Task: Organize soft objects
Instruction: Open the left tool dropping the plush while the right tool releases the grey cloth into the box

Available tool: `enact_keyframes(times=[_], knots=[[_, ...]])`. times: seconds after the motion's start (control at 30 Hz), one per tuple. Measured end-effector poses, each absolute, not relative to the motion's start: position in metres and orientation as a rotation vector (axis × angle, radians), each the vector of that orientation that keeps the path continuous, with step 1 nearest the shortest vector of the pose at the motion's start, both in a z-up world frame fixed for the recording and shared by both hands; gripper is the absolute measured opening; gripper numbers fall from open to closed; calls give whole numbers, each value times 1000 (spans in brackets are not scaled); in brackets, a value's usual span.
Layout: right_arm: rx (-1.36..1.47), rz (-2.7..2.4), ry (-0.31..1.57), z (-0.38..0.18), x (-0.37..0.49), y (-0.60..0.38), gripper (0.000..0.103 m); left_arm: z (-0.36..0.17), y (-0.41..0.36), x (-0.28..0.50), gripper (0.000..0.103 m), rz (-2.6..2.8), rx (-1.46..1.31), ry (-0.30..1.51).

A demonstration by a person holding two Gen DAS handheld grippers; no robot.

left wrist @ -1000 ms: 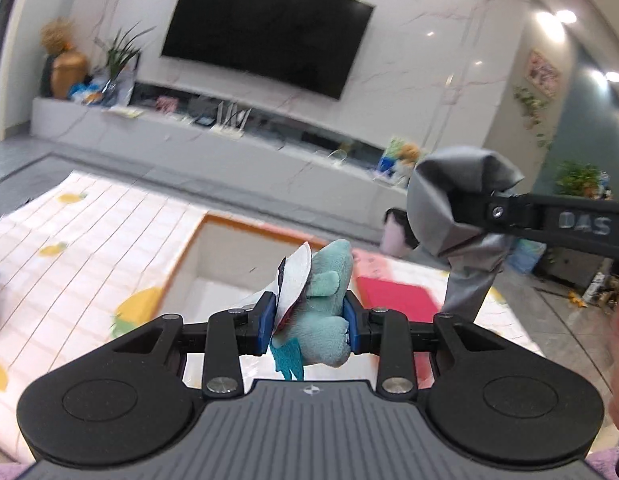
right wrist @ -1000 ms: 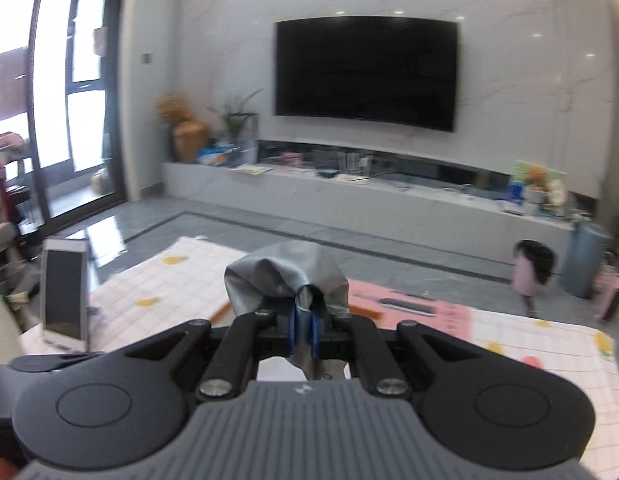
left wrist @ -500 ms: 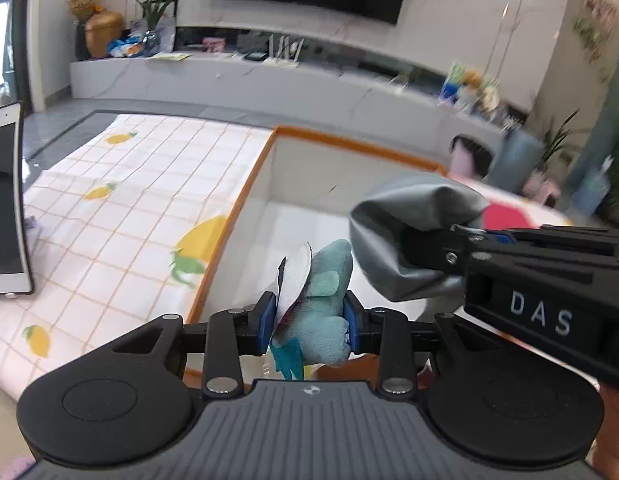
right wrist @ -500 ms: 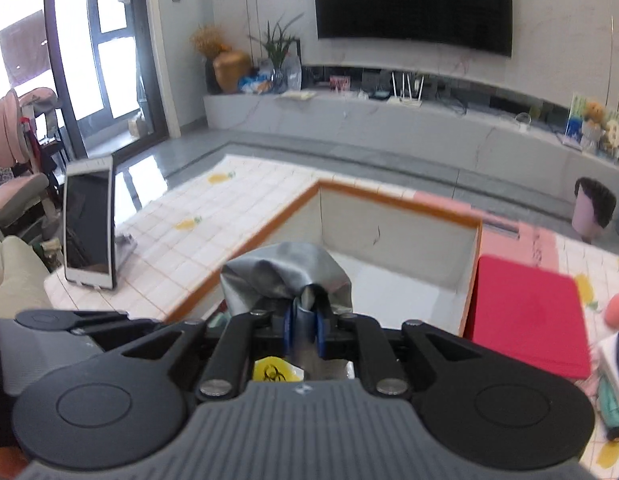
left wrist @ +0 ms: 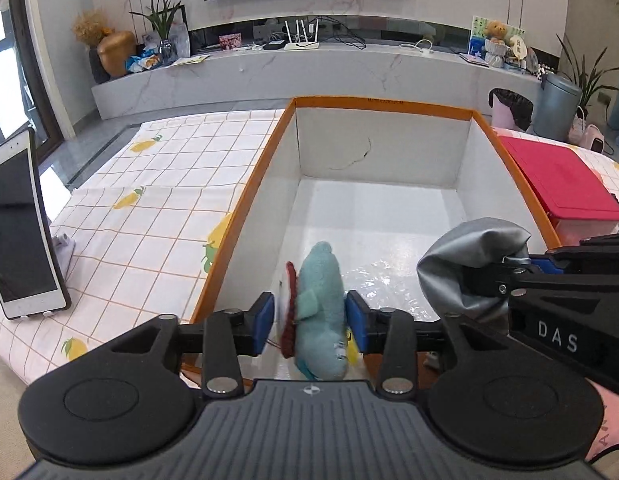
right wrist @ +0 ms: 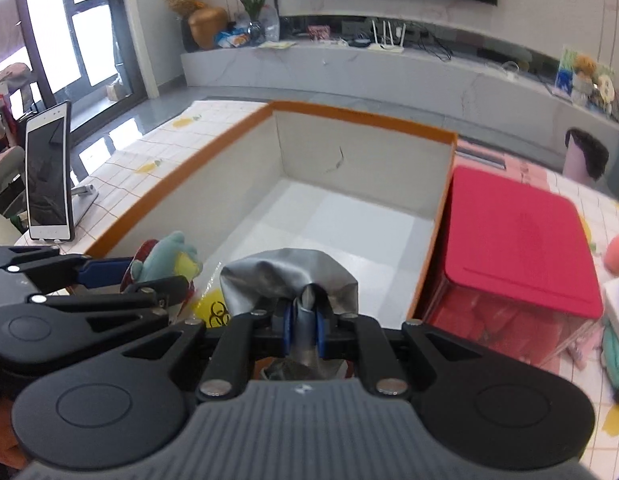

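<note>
**Dropping both soft pieces into the orange-rimmed box**

Left gripper [left wrist: 309, 326]: jaws opening, blue pads now standing clear of the teal plush toy [left wrist: 319, 320] on both sides, toy between them but no longer pinched, nose up, a red-edged flap on its left flank. Right gripper [right wrist: 304, 326]: pads close together, clamped on a twisted neck of the grey cloth bundle [right wrist: 287, 280], the rest puffed out ahead of the fingertips.

Both poised over the near end of the box [left wrist: 245, 200], white inside, floor bare and glossy apart from a yellow label low near the left pads. Grey bundle just beside the toy in the left view, right gripper crossing in from the right.

For the release, probably best:
- Spread the left pads fully before lifting away, so no plush fibre snags on a pad.
- Keep both tips inside the orange rim; near wall close underneath, an easy place for the toy to catch and tip outward.
- Hold the grey bundle clamped until the toy has room, then let go slightly further in, towards the open middle.
- Withdraw straight up, not sideways, given how near the two grippers stand.

Outward: red-lidded container [right wrist: 513, 240] touching the box's right wall, a phone on a stand [left wrist: 17, 236] on the checked cloth [left wrist: 149, 208] to the left.
</note>
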State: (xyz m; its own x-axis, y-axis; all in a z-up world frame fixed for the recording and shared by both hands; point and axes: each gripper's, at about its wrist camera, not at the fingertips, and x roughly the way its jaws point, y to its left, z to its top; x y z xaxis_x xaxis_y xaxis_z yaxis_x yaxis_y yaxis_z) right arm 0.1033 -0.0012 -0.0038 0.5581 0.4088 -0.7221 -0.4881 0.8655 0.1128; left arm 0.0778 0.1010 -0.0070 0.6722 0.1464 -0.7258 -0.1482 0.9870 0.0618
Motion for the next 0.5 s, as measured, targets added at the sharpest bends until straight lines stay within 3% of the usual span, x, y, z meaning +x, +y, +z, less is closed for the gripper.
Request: enact_keyframes(times=[0.03, 0.13, 0.33, 0.5], knots=[[-103, 528, 829, -4, 105, -2, 9, -6, 101, 76, 69, 159, -8, 803], [-112, 513, 827, -4, 105, -5, 10, 3, 104, 70, 82, 115, -48, 732], [-103, 500, 823, -1, 103, -12, 10, 30, 117, 49, 91, 12, -211, 492], [-74, 520, 803, 5, 98, -15, 10, 25, 121, 59, 91, 118, -183, 523]])
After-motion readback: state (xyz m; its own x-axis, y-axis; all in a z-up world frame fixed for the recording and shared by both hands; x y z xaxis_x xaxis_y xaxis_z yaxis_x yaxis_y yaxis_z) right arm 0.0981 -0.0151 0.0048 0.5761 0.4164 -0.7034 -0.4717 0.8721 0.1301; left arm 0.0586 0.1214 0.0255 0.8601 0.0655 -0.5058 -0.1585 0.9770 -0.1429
